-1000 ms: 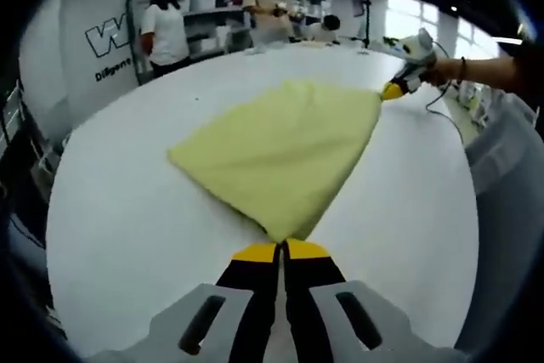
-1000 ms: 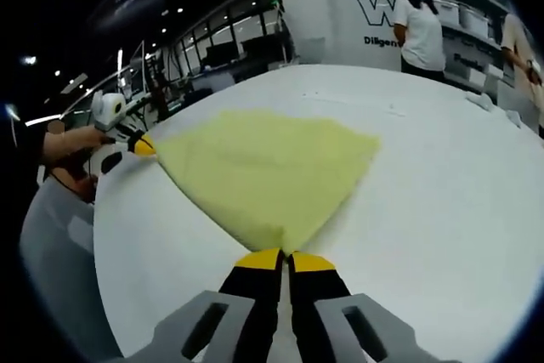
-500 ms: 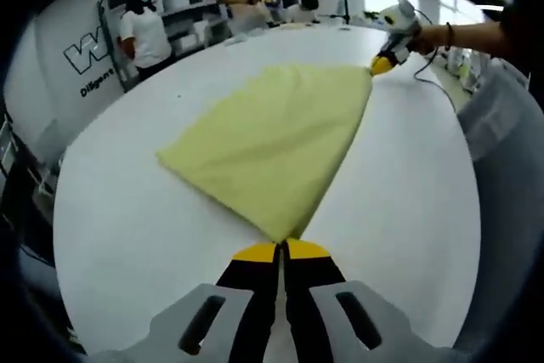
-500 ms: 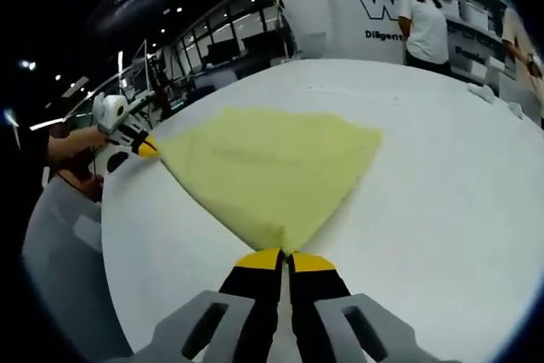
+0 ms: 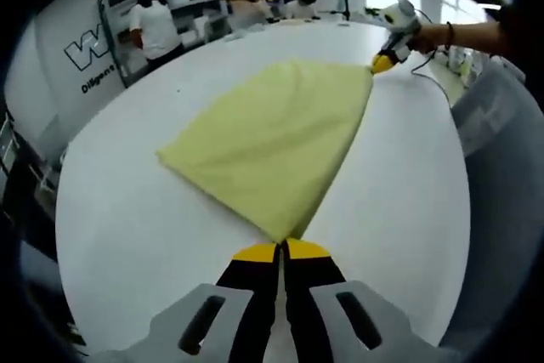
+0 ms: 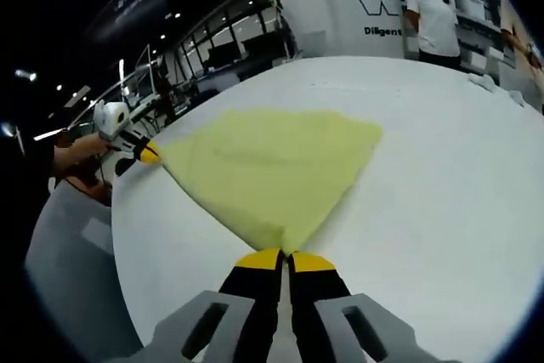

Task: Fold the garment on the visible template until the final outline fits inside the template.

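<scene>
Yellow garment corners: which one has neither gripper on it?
On the yellow garment, the corner lying loose on the white table; left gripper and right gripper pinch others.

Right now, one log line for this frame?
left tool: shut on yellow garment corner | right tool: shut on opposite corner | garment flat on white table

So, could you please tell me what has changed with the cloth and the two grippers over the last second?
Very little: nothing was taken hold of or let go. The left gripper and right gripper both stay shut on neighbouring corners of the yellow cloth, which keeps its shape, spread flat on the white table. The picture shifts slightly in both views, so the hands have moved a little; the cloth shows no clear move.
</scene>
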Motion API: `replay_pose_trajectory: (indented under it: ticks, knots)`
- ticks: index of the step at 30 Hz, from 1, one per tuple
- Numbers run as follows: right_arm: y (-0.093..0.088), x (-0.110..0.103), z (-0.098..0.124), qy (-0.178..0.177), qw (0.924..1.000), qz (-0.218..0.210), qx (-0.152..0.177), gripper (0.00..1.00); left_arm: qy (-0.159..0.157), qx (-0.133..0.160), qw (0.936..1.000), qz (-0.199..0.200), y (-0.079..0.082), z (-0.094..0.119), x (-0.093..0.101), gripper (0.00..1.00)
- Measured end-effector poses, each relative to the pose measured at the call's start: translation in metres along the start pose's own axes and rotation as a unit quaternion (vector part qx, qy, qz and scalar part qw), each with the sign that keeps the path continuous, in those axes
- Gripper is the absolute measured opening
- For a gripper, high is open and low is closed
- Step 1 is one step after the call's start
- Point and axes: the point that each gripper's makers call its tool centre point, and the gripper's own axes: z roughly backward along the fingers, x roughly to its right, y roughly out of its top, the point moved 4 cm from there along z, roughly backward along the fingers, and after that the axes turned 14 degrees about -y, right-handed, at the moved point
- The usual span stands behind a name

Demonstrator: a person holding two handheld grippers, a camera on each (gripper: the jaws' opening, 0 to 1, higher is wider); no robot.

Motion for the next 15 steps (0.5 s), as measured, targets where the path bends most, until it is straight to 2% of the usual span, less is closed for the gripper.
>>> replay_pose_trajectory:
  ticks: [15]
  knots:
    - [-0.011,-0.008,0.008,0.008,0.9998,-0.019,0.003,0.0,0.0,0.005,0.9998,0.021,-0.014,0.007,0.012,0.02]
